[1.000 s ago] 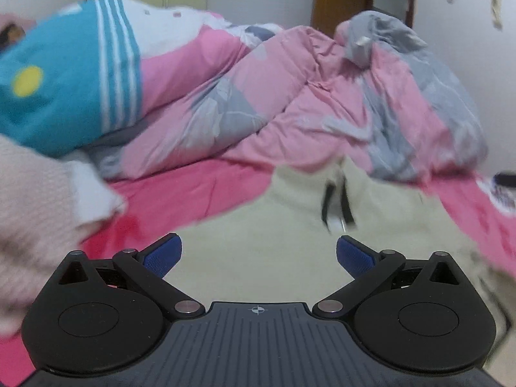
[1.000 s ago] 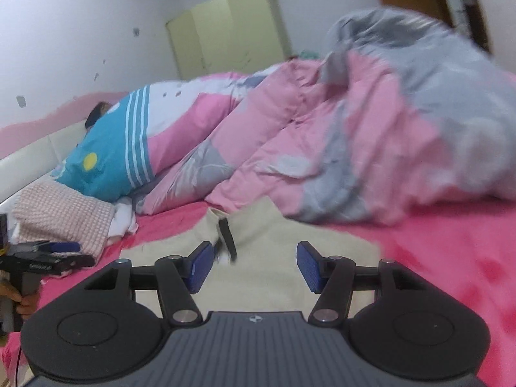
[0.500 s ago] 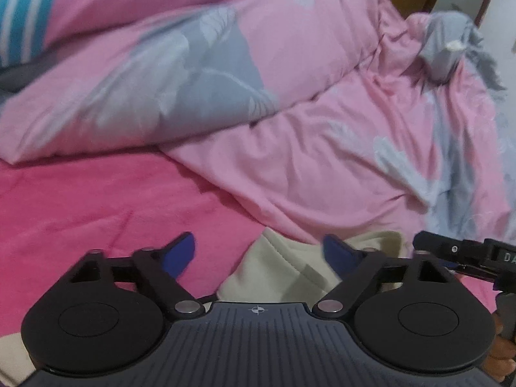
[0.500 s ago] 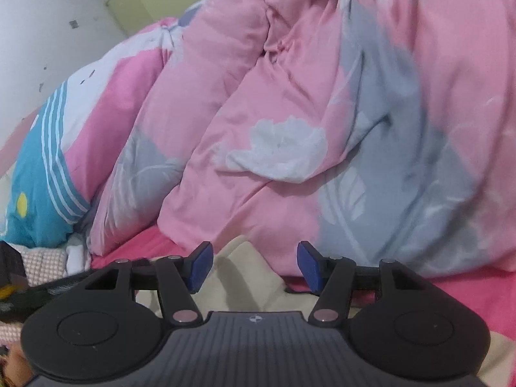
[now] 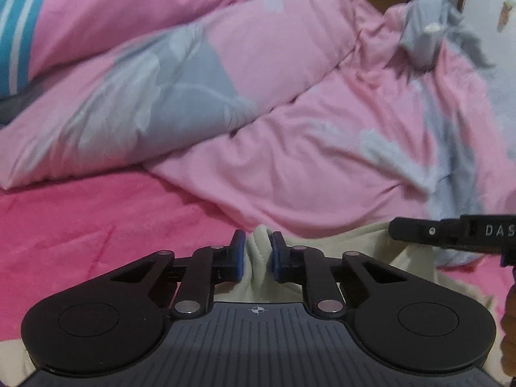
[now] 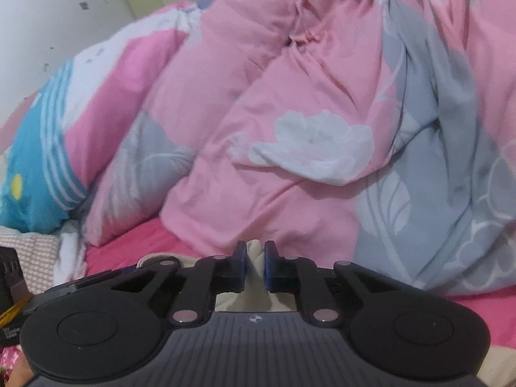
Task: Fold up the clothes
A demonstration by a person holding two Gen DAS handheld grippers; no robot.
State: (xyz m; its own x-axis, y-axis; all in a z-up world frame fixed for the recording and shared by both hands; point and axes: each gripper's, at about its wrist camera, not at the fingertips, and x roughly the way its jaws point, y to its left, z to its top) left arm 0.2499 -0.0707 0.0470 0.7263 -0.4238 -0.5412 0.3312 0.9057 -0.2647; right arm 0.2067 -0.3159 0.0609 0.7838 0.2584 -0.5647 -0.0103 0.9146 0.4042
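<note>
In the left wrist view the left gripper [image 5: 257, 259] sits low in the centre of the frame, its jaws closing, with a raised fold of the beige garment [image 5: 258, 258] between the blue pads [image 5: 239, 258], which press on the cloth from both sides. The garment spreads from that pinch toward the lower right of the frame, lying on the bright pink bedsheet [image 5: 96, 225], its far edge tucked just under the rumpled pink and grey quilt [image 5: 290, 129] that fills the middle and upper part of the picture. At the right edge, above the cloth, the black body of the right gripper [image 5: 451, 232] reaches in. In the right wrist view the right gripper [image 6: 255, 262] is likewise at the lower centre, its jaws closing on another upright ridge of the same beige garment [image 6: 255, 254], with the blue pads [image 6: 241, 262] against it on either side. More of the garment shows in the lower right corner. Beyond it lies the quilt [image 6: 306, 129], and at the left of the frame a teal pillow with white stripes [image 6: 35, 167] rests above a pale pink knitted cloth [image 6: 35, 251] near the lower left edge.
</note>
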